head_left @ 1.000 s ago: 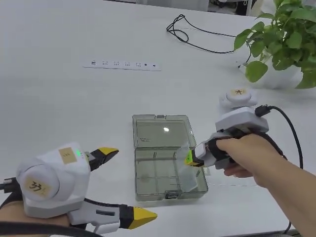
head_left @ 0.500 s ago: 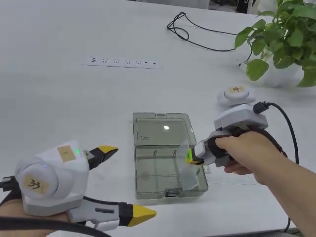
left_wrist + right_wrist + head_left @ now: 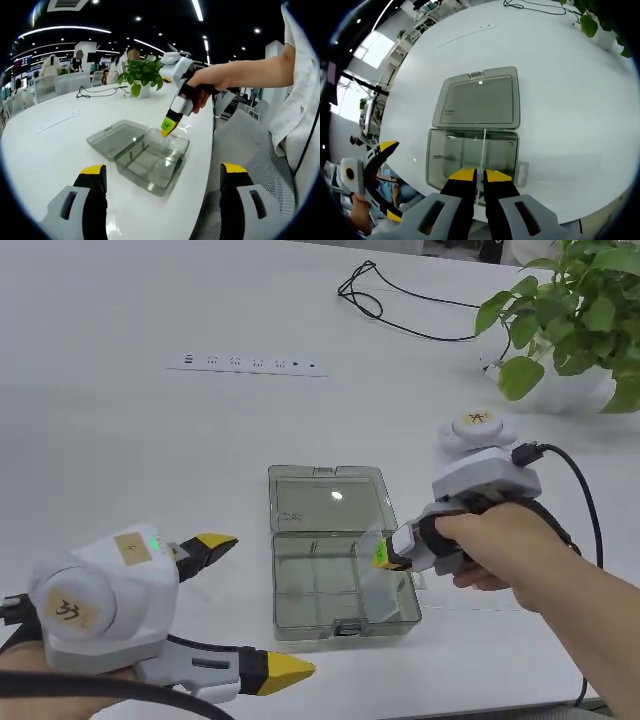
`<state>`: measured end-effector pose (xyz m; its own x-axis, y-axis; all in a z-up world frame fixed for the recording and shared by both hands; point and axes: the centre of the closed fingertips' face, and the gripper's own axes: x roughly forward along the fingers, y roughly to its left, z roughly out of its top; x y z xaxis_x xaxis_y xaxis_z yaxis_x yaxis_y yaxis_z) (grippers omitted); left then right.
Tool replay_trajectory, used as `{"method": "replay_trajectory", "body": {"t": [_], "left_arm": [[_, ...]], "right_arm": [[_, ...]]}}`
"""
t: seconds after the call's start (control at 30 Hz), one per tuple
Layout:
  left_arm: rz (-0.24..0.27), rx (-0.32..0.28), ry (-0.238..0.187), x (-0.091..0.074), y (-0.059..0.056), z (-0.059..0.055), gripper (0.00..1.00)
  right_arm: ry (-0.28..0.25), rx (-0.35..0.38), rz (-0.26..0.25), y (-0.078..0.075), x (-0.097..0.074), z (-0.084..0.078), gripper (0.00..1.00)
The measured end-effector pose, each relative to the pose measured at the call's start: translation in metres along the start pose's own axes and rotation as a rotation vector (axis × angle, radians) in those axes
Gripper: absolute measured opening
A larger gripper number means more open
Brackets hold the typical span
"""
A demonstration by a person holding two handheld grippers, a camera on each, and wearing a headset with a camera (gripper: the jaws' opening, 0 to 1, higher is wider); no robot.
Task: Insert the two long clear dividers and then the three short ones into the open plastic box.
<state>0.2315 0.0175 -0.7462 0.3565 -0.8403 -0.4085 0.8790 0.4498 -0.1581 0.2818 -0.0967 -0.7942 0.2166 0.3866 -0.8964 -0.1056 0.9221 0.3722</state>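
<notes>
While right fingers (image 3: 465, 176) pinch divider (image 3: 375, 577) at box (image 3: 310, 502) edge | left fingers (image 3: 93, 174) spread, well apart.

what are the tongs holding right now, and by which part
The right tongs pinch a clear divider by its upper edge, above the open box. The left tongs are open and hold nothing.

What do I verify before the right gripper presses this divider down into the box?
1. Grip: right gripper jaws shut on the clear divider: ok.
2. Position: divider over the open box, not over the lid: ok.
3. Divider ends lined up with wall slots: cannot tell.
4. Clearance: left gripper open, apart from the box: ok.
5. Box flat on the table, lid folded back: ok.
</notes>
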Motion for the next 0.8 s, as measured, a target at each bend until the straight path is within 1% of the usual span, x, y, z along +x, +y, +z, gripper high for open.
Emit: {"method": "replay_trajectory", "body": {"t": [0.07,0.23,0.43,0.47,0.73,0.8], "left_arm": [[0.001,0.0,0.0,-0.0001,0.0002,-0.0004,0.96],[0.001,0.0,0.004,-0.0003,0.0009,-0.0013,0.96],[-0.002,0.003,0.002,0.0004,0.0001,0.0003,0.96],[-0.003,0.003,0.002,0.0006,0.0,0.0004,0.96],[-0.002,0.002,-0.002,0.0009,0.0004,0.0019,0.96],[-0.002,0.004,0.003,0.0009,0.0007,0.0006,0.96]], "right_arm": [[-0.001,-0.007,-0.002,0.0,-0.0001,-0.0002,0.07],[-0.002,-0.056,-0.021,0.0028,0.001,0.0004,0.07],[-0.003,-0.117,-0.051,0.0038,0.002,0.001,0.07],[-0.002,-0.138,-0.062,0.0031,0.0017,0.0014,0.07],[0.004,-0.14,-0.061,0.0019,0.0025,0.0004,0.07],[0.007,-0.144,-0.064,0.0011,0.0035,0.0001,0.07]]}}
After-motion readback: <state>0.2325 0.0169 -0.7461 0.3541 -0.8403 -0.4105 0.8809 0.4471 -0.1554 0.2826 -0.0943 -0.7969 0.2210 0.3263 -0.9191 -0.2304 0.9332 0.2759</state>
